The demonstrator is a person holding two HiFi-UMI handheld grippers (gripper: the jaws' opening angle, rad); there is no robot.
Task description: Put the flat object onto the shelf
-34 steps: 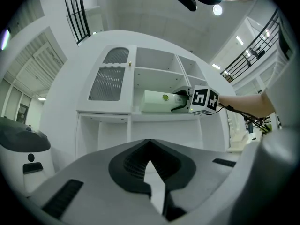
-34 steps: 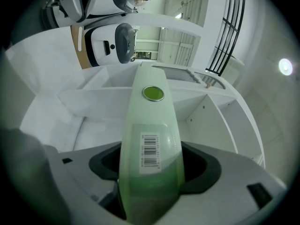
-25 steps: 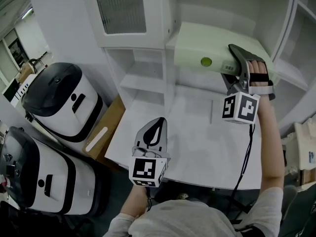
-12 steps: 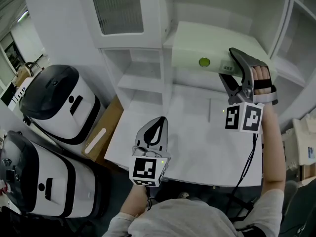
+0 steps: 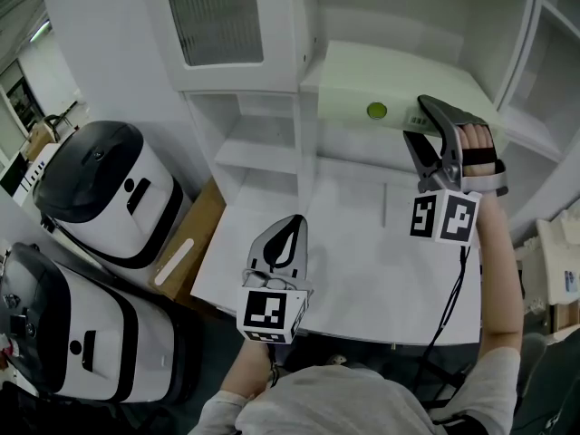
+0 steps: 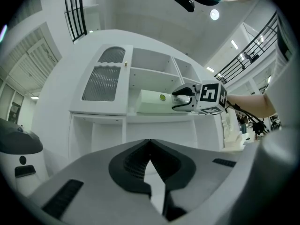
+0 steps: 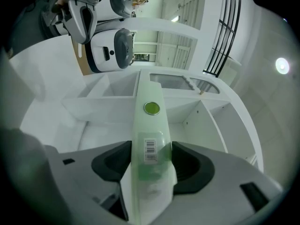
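Up at the white cabinet, I've got the right claw (image 5: 414, 120) on the near end of the flat object (image 5: 381, 84). Its jaws have just been closing, and both pads press the sides of that pale green slab. It lies on the shelf (image 6: 140, 116), with a round green spot showing on it. Down over the bench (image 5: 362, 270), the left claw (image 5: 292, 225) hangs with its jaws together, nothing between them.

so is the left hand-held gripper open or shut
Shut: the left hand-held gripper has its jaws meeting at the tips in its own view, with nothing between them.
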